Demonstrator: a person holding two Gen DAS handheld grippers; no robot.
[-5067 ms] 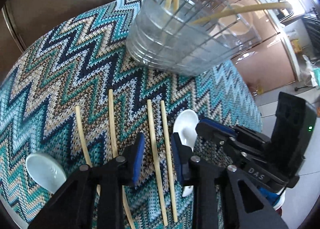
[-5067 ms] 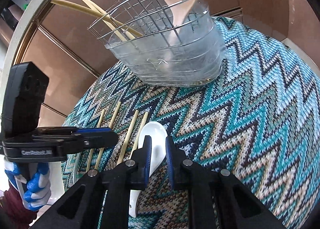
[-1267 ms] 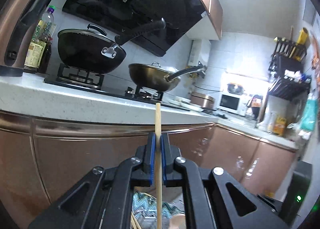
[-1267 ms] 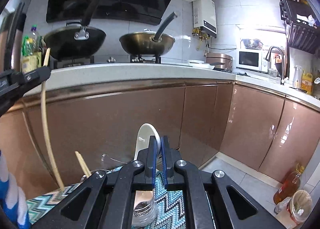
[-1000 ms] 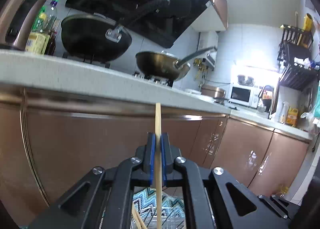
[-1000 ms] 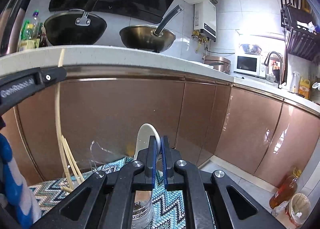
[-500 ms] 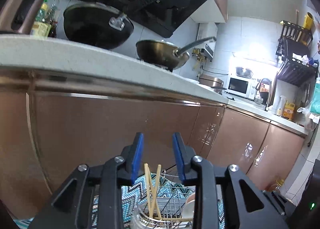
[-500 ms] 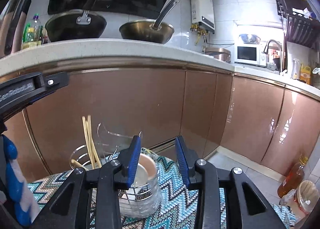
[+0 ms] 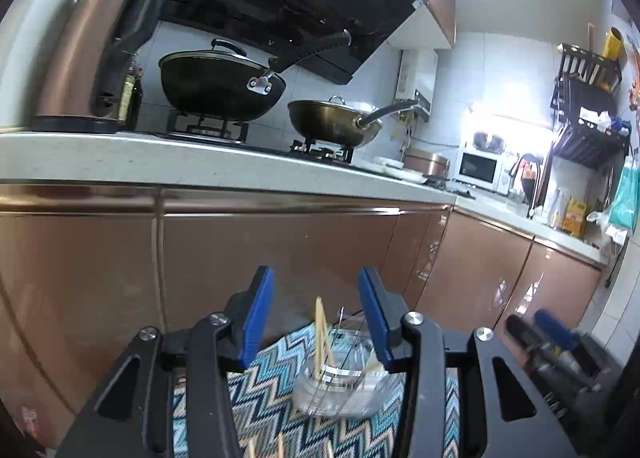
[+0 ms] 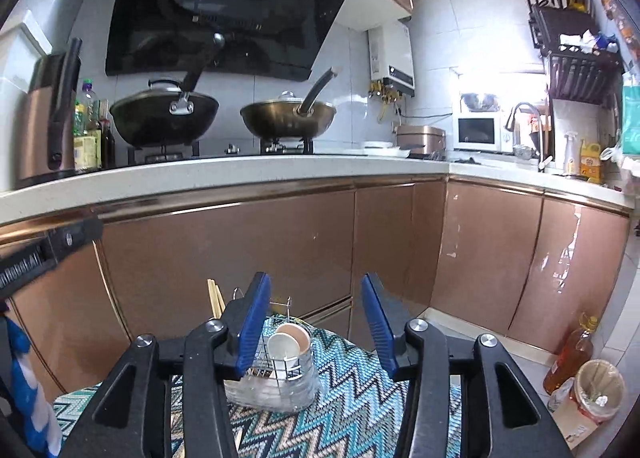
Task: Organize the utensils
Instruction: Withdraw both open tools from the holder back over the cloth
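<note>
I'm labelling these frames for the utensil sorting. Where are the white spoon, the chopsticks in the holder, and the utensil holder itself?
white spoon (image 10: 283,346), right wrist view, on its bowl.
chopsticks (image 9: 321,332), left wrist view, on the upright shafts.
utensil holder (image 10: 280,388), right wrist view, on its clear lower wall.

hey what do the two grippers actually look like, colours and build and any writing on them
Both look alike: the left gripper and right gripper have matte black angular linkage arms with triangular cut-outs, silver round bolt heads at the joints, and flat fingers faced with blue pads. In the right wrist view, the left gripper's black side shows white lettering, too blurred to read. A blue-and-white glove is below it.
</note>
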